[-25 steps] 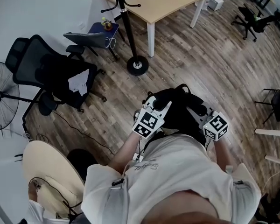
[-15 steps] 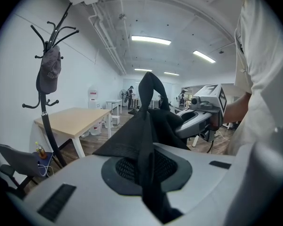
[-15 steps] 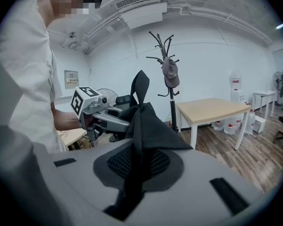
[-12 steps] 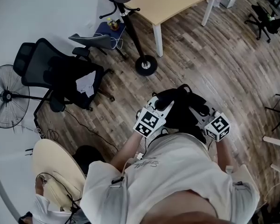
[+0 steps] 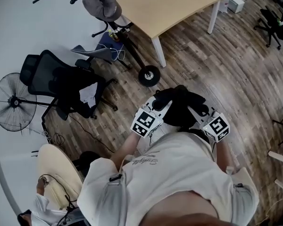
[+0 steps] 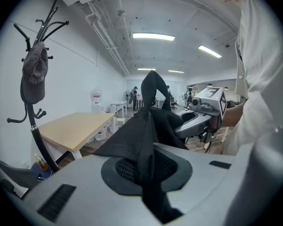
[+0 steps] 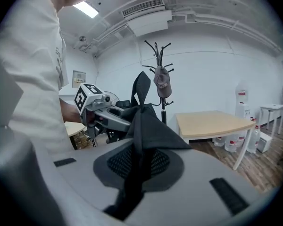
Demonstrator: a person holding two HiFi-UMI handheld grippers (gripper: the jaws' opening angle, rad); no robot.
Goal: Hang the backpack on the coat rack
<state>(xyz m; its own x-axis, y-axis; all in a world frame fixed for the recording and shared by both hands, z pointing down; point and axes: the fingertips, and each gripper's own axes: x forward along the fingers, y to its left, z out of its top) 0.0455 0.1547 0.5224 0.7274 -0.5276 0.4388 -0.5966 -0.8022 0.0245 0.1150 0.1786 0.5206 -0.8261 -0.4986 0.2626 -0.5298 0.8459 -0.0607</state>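
I hold a black backpack (image 5: 179, 105) in front of the person's body, a gripper on each side. My left gripper (image 5: 159, 108) is shut on a black strap of the backpack (image 6: 155, 119), which runs up between its jaws. In the same way my right gripper (image 5: 197, 111) is shut on another strap of the backpack (image 7: 148, 126). The black coat rack (image 5: 132, 51) stands ahead to the left on a round base. A grey cap (image 5: 101, 1) hangs on it. The rack (image 6: 33, 121) and cap (image 6: 34, 74) also show at the far left of the left gripper view.
A light wooden table (image 5: 165, 4) stands just behind the rack. A black office chair (image 5: 61, 81) and a floor fan (image 5: 14, 102) are at the left, with cables on the floor. A round beige table (image 5: 56, 168) is near left. Another office chair (image 5: 273, 25) stands at the far right.
Both grippers have carried the backpack across the floor toward the coat rack. The rack's hooks and the cap have come into the head view. The grips are unchanged.
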